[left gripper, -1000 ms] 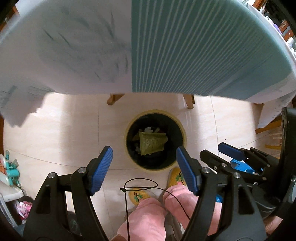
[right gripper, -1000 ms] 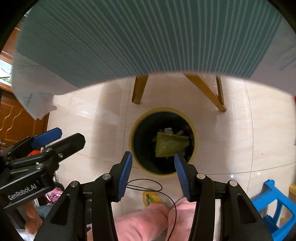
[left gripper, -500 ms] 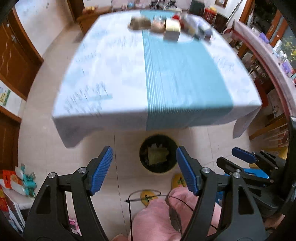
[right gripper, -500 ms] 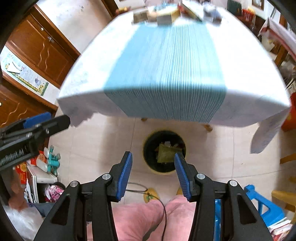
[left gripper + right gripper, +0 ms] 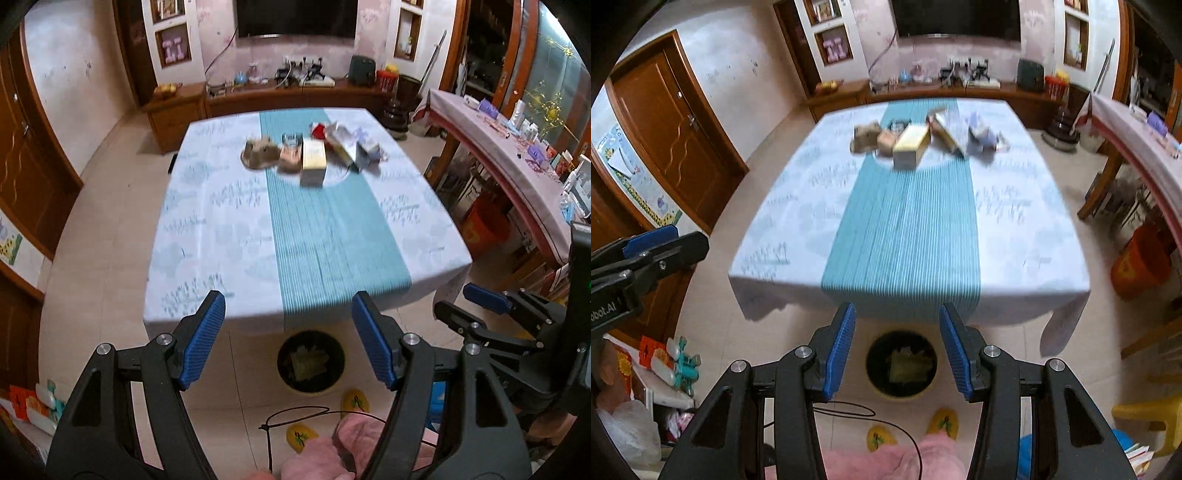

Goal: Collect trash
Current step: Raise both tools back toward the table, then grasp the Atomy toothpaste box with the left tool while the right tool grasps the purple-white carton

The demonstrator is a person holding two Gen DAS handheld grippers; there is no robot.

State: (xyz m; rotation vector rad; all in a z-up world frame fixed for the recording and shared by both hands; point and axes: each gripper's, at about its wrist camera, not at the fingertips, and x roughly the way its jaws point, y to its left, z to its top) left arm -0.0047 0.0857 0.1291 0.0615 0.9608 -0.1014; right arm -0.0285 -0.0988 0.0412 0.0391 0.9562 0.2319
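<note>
Trash pile (image 5: 314,153), far end of table (image 5: 229,229): light cardboard boxes, crushable, take across narrow sides; bin (image 5: 311,363) near, below; left gripper (image 5: 288,341) wide open, right gripper (image 5: 897,350) part open, both empty.

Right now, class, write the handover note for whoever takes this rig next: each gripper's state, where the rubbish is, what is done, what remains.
Left gripper: open, empty.
Right gripper: open, empty.
Bin: on the floor at the table's near edge, with a greenish wrapper already in it.
Remaining rubbish: a cluster at the far end of the table, including a yellow box, a brown crumpled piece and other cartons.
Left to do: reach across, pick each piece, drop it in the bin.
</note>
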